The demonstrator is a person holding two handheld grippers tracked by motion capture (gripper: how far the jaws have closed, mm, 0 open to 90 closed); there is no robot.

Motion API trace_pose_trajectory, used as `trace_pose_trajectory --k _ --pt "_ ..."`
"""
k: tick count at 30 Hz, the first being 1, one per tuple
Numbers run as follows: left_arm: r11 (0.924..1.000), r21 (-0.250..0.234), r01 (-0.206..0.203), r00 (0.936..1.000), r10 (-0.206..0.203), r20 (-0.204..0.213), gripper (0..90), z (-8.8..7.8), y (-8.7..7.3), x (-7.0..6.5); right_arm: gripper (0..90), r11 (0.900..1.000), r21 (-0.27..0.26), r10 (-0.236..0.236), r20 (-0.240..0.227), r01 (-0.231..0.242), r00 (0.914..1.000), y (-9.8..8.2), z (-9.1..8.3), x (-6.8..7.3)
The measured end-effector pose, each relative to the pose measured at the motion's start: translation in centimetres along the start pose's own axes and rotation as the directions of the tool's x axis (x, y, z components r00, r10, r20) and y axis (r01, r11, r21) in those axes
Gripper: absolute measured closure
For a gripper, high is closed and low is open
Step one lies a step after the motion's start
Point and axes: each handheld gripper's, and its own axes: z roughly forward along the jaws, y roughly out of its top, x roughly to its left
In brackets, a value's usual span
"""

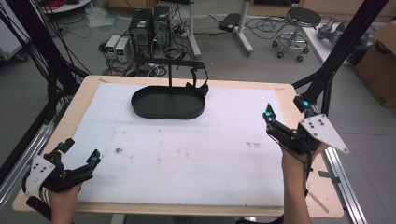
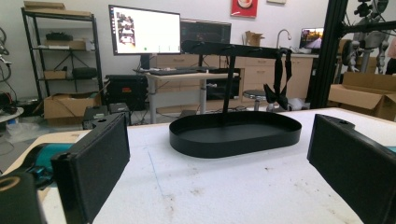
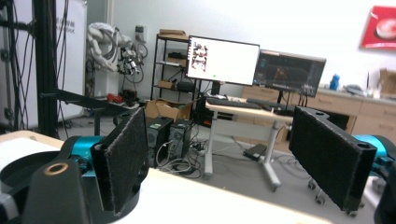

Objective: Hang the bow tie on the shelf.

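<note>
A black oval tray [image 1: 168, 103] lies at the far middle of the white mat, with nothing in it. A thin black stand [image 1: 170, 70] rises from it, and a black strap [image 1: 201, 80] hangs from the right end of its bar. My left gripper [image 1: 83, 150] rests at the near left corner, open and holding nothing. Held above the table's right edge, my right gripper [image 1: 286, 108] is also open and holds nothing. The left gripper view has the tray [image 2: 233, 133] ahead between wide-apart jaws of the left gripper [image 2: 219, 154]. The right gripper [image 3: 224, 154] looks past the tray's rim [image 3: 14, 170].
A white mat [image 1: 187, 149] with small dark marks covers most of the wooden table [image 1: 308, 196]. Black frame posts [image 1: 341, 46] stand at the right and left edges. Beyond the far edge the floor holds computer towers [image 1: 149, 25], cables and a stool [image 1: 299, 28].
</note>
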Motion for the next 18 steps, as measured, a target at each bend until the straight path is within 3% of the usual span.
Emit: trace_pose_trajectory --k 3,4,9,12,15,18 --pt "1.0000 0.002 0.003 1.0000 -0.003 0.001 6.2 0.1 -0.1 0.0 18.3 0.999 0.002 0.048 0.013 -0.048 0.9988 -1.6 -1.5 -1.1" --pt "1.0000 0.002 0.002 1.0000 -0.002 0.003 6.1 0.2 -0.1 0.0 16.7 0.996 0.012 0.084 -0.004 -0.084 0.9965 -2.8 -2.2 -1.8" --pt "0.9999 0.010 -0.013 0.9999 0.013 -0.003 6.2 0.3 -0.1 -0.2 14.2 0.989 0.060 0.135 -0.021 -0.134 0.9906 -4.7 -3.1 -2.5" --pt "0.9996 0.016 -0.022 0.9997 0.022 -0.004 6.2 0.2 -0.2 -0.2 13.9 0.988 0.073 0.140 -0.021 -0.138 0.9899 -5.9 -3.8 -2.6" --pt "0.9997 0.014 -0.022 0.9997 0.023 -0.006 6.2 0.2 -0.3 -0.2 13.6 0.990 0.091 0.111 -0.030 -0.108 0.9933 -7.0 -4.4 -2.1" --pt "0.9998 0.011 -0.019 0.9998 0.019 -0.008 6.2 0.2 -0.3 -0.1 11.7 0.986 0.149 0.084 -0.067 -0.073 0.9942 -8.0 -4.4 -1.6"
